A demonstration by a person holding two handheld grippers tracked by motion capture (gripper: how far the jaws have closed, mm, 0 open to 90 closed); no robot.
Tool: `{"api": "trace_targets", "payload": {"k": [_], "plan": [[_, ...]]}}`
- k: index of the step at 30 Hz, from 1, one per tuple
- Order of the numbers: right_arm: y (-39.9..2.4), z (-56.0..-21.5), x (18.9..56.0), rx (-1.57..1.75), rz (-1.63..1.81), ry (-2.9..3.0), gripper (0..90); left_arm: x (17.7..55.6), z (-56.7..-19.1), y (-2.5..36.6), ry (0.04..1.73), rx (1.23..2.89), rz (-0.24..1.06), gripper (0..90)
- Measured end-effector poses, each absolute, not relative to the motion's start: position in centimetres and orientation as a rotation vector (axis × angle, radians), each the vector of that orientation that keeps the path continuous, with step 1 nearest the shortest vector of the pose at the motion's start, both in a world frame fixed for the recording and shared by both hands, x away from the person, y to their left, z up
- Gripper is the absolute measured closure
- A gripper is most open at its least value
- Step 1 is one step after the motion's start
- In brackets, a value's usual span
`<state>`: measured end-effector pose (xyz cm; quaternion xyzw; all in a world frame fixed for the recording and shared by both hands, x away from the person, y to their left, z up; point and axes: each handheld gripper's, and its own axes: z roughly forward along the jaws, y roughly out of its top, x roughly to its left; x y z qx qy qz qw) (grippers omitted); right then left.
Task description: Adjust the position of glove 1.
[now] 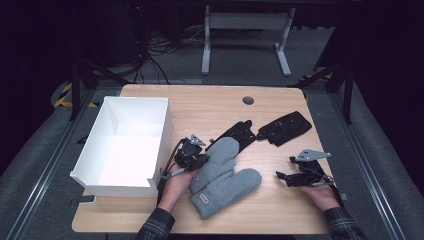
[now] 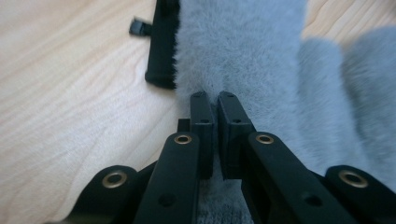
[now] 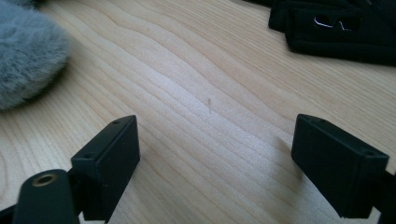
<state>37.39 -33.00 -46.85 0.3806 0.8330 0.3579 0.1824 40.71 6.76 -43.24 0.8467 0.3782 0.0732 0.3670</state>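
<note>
left fingers: pressed together at the near edge of the grey mitten; a thin fold of fleece may be nipped between the pads, can't tell for sure.
left gripper: sits at the left side of the upper grey mitten, just right of the white box.
right fingers: spread wide, nothing between them, bare wood below.
right gripper: hovers low over the table, well apart from the mittens, idle.
grey pair: two mittens overlapping, lower one nearer the front edge, upper one angled toward the black glove.
black gloves: one touching or just under the upper mitten's tip, the other farther right.
box: open top, empty as far as visible, notch on the near wall.
risk 1: pinch too shallow, so fleece slips out on the lift.
risk 2: the overlapping mitten or black glove drags along and ends up off target.
risk 3: the mitten droops and catches the box wall on the way over.
</note>
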Motion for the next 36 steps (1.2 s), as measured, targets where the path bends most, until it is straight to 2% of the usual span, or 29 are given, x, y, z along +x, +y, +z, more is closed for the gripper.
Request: {"api": "trace_targets", "payload": {"k": [2,5,9,11,12,13,17,21,29,36], "plan": [[-33.0,-46.8,37.3,1.080,1.005,2.349,17.2,40.2,-42.3,6.8,0.947,2.156,0.205,87.1],[-32.8,-46.2,37.2,1.062,1.015,2.372,26.9,39.5,-41.2,6.7,0.917,2.159,0.226,87.2],[-32.0,-44.5,36.2,0.980,1.135,2.401,52.6,38.7,-40.1,6.4,0.895,2.179,0.282,87.3],[-31.2,-43.9,35.7,0.914,1.188,2.436,62.6,38.5,-39.8,6.4,0.884,2.190,0.293,87.4],[-31.2,-43.9,35.7,0.914,1.188,2.436,62.6,38.3,-39.6,6.3,0.872,2.195,0.301,87.4],[-29.9,-43.6,35.2,0.842,1.239,2.503,73.9,37.9,-39.3,6.2,0.860,2.213,0.311,87.4],[-27.5,-43.1,34.1,0.713,1.303,2.599,86.4,37.2,-39.1,6.2,0.848,2.241,0.324,87.4],[-25.4,-42.9,33.2,0.610,1.341,2.684,90.0,36.6,-39.0,6.5,0.843,2.253,0.335,87.4],[-20.2,-44.4,32.1,0.449,1.316,2.829,90.0,35.8,-39.1,6.5,0.831,2.264,0.318,87.4],[-18.4,-45.4,32.8,0.441,1.246,2.860,90.0,35.0,-38.7,5.9,0.794,2.267,0.299,87.3]]}}
